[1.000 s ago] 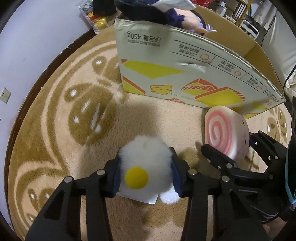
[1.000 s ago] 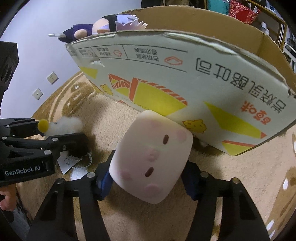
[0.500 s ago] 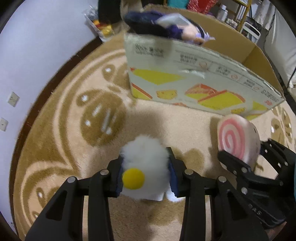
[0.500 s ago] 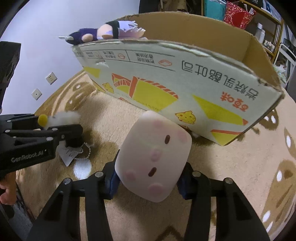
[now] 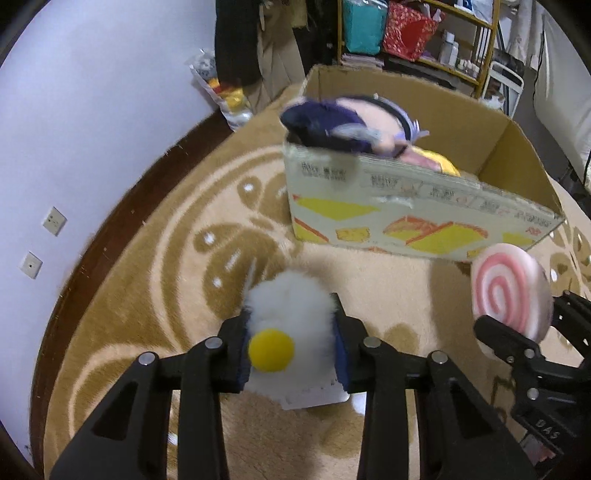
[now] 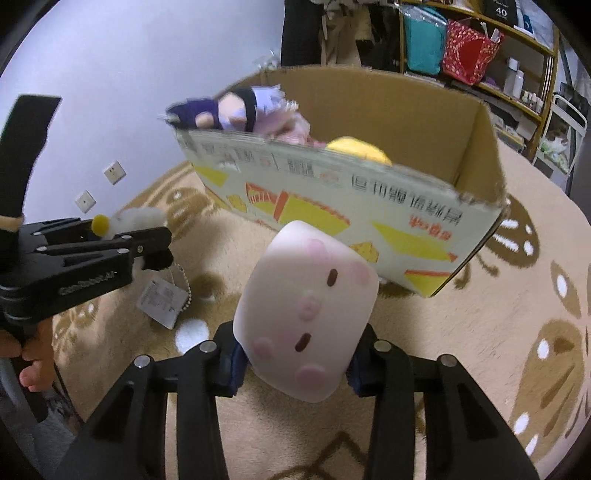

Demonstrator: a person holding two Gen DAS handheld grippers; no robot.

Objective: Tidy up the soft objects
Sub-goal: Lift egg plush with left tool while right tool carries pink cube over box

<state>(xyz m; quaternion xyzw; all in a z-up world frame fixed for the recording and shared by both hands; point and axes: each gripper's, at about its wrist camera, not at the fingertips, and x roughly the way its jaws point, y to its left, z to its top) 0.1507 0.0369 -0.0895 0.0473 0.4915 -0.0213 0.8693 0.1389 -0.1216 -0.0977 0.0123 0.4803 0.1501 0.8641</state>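
a tan patterned rug (image 5: pixel 155 280) covers the floor; two wall sockets (image 5: pixel 54 220) sit on the wall, shelves (image 6: pixel 517 55) hold clutter behind.

At the left of your right wrist view, the side of the left gripper (image 6: pixel 147 240) carries raised lettering, blurred, that looks like "GenRobot.AI". Top right there, a dark package (image 6: pixel 504 9) on the shelf shows "40". The cardboard box (image 6: pixel 369 206) bears upside-down printed characters, too smeared for you to read.
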